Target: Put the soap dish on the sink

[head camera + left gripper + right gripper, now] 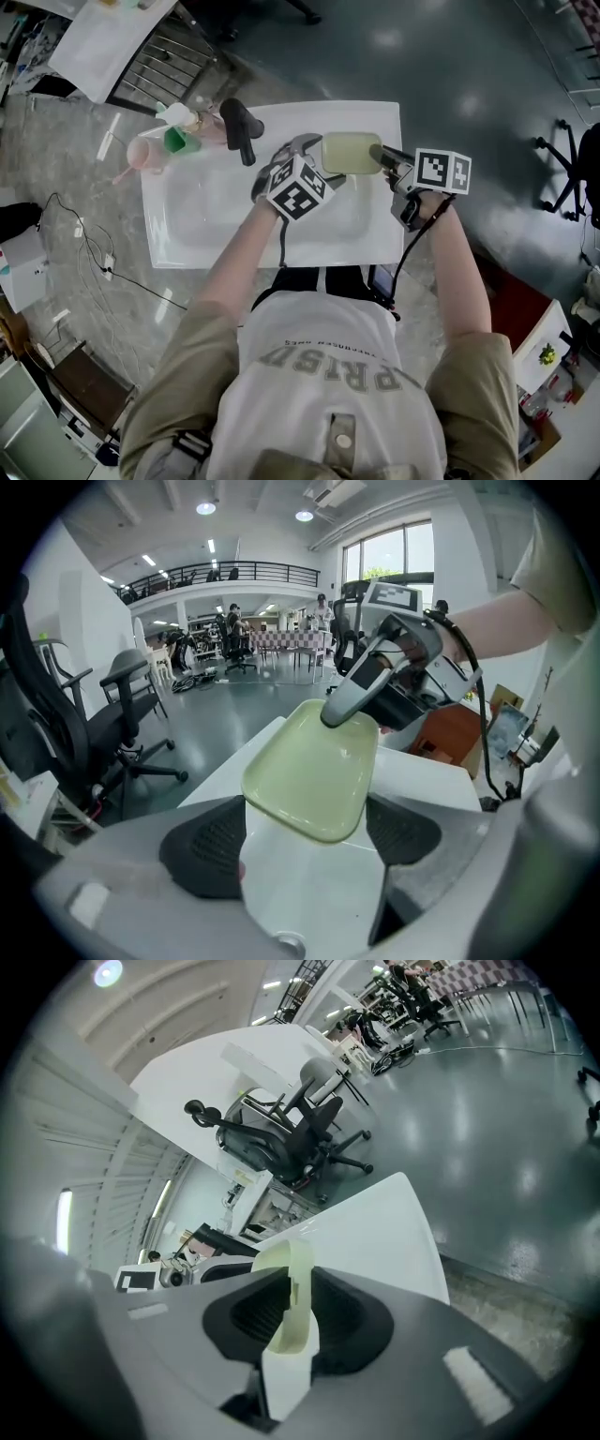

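Observation:
The pale green soap dish (pixel 349 153) hangs over the back right part of the white sink (pixel 202 246). My right gripper (pixel 380 157) is shut on the dish's right end. In the right gripper view the dish (pixel 292 1290) stands edge-on between the two dark pads. My left gripper (pixel 307 147) sits just left of the dish, jaws wide apart. In the left gripper view the dish (pixel 314 761) floats above the basin, its near end level with my spread pads (pixel 211 846), and the right gripper (pixel 354 697) clamps its far end.
A black faucet (pixel 241 129) stands at the sink's back edge, with a pink cup (pixel 148 155) and a green item (pixel 181 141) to its left. The drain (pixel 286 942) shows below my left jaws. A metal rack (pixel 159 61) and office chairs (pixel 112 724) lie beyond.

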`<state>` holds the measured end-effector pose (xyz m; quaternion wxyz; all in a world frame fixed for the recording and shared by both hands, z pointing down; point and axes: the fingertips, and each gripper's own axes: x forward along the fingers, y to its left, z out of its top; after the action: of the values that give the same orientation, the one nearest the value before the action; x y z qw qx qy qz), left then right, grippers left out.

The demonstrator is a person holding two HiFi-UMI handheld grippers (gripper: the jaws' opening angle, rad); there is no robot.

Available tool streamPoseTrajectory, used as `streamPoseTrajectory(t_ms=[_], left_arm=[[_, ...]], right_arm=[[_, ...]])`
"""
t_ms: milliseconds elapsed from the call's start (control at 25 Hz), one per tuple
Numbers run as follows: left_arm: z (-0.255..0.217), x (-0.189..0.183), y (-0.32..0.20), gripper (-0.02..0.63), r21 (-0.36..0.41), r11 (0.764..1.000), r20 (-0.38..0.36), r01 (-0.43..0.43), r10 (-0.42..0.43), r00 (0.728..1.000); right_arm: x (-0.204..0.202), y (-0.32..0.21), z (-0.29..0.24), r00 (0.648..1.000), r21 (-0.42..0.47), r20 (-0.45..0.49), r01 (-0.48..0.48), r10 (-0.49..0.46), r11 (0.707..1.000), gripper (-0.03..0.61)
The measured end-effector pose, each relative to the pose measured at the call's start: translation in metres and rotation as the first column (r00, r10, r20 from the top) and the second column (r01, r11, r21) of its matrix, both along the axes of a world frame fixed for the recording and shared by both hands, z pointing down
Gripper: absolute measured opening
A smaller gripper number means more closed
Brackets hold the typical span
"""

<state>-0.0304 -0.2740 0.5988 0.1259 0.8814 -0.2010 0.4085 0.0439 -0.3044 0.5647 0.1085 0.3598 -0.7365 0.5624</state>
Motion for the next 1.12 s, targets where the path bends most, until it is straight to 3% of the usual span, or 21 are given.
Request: streamPoseTrajectory(t_ms=[440,1120], left_arm=[[0.030,-0.003,-0.024,0.414,-0.081,0.997,0.067,0.016,-0.011,0.998],[0.063,-0.014,-0.042,0.414,-0.115,0.993,0.207,0.021,0.003,0.978]], right_arm=[[-0.003,-0.025,0.031,1.000,-0.066,-0.012,-0.025,0.025,0.998,0.071],[-0.008,-0.045,0.057,0.997,-0.138,-0.071,-0.036,0.026,0.990,0.071]])
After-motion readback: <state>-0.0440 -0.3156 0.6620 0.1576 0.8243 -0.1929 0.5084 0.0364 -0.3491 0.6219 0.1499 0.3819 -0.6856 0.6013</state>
